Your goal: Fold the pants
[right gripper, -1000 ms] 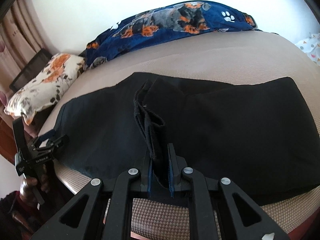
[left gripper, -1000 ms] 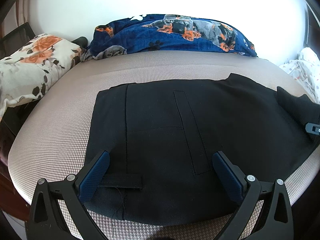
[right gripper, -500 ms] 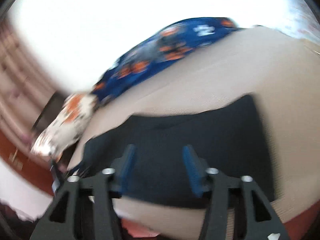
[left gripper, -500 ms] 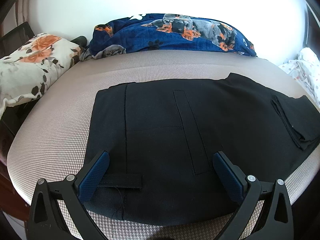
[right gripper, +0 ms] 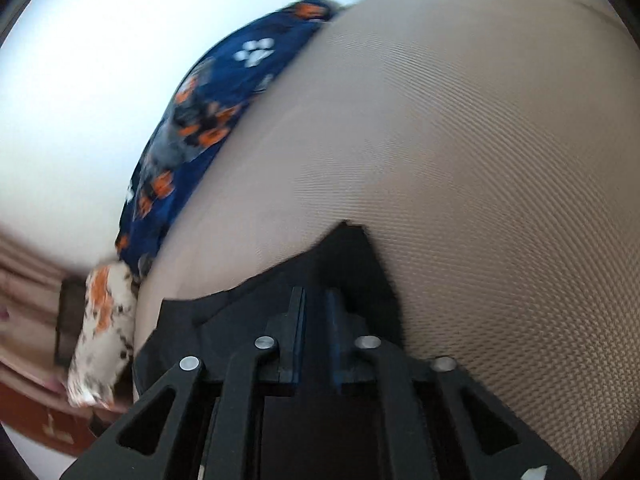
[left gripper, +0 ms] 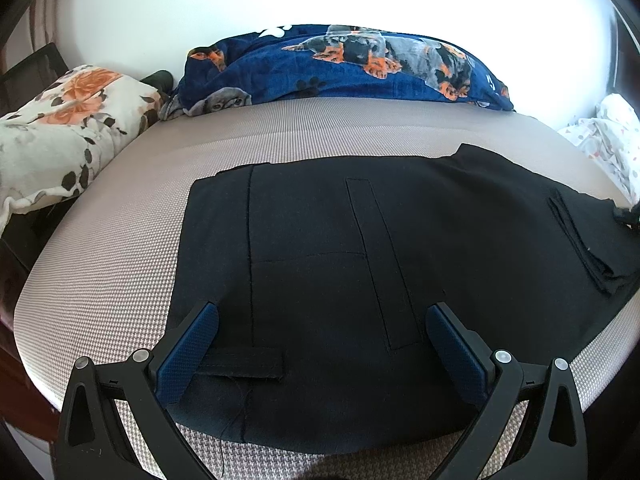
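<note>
Two grippers share the black pants (left gripper: 344, 280), whose long axis runs along the near edge of the bed (left gripper: 120, 264): the left gripper (left gripper: 320, 344) hangs released over the waistband end, while the right gripper (right gripper: 314, 340), clenched with dark cloth apparently between its jaws, sits at the far leg end.

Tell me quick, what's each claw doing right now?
Left gripper: open, over the black pants, gripping nothing.
Right gripper: just closed; whether it pinches cloth cannot be told.

Bed (left gripper: 120, 264) with beige houndstooth cover, white wall (left gripper: 160, 8) at 12 o'clock, blue dog-print blanket (left gripper: 340, 68) along it, floral pillow (left gripper: 68, 128) at 10.
</note>
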Action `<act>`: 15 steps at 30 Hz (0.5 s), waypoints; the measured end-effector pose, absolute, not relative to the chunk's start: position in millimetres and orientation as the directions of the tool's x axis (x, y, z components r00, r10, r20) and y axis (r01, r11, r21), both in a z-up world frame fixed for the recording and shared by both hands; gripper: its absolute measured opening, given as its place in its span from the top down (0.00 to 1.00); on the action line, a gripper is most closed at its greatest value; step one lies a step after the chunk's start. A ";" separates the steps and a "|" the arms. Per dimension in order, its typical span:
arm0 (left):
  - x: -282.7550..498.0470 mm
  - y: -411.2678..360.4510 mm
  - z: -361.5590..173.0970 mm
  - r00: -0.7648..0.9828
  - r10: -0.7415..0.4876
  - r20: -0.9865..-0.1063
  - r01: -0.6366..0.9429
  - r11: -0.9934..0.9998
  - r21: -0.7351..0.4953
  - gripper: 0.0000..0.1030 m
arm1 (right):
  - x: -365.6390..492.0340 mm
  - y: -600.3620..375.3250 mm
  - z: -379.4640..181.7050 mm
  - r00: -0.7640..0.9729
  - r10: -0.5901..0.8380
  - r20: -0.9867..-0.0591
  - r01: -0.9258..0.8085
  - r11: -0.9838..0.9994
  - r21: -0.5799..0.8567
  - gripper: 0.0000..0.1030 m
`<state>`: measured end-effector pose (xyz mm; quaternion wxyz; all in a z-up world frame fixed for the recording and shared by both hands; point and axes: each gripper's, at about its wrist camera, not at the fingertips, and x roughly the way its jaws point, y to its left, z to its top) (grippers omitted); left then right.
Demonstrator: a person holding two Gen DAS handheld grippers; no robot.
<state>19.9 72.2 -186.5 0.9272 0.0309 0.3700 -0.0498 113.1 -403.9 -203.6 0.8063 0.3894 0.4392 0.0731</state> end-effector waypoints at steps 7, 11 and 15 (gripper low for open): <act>20.5 71.7 -186.6 0.722 -0.070 -0.689 0.115 0.993 0.020 0.00 | 105.2 -415.7 -198.0 0.656 0.529 -0.538 0.180 0.583 0.792 0.89; 20.9 72.6 -186.1 0.721 -0.072 -0.689 0.117 0.993 0.019 0.00 | 112.3 -420.3 -188.0 0.674 0.519 -0.526 0.179 0.576 0.798 0.89; 20.7 72.7 -186.3 0.721 -0.071 -0.689 0.117 0.993 0.020 0.00 | 133.6 -424.8 -198.7 0.636 0.512 -0.578 0.242 0.578 0.779 0.92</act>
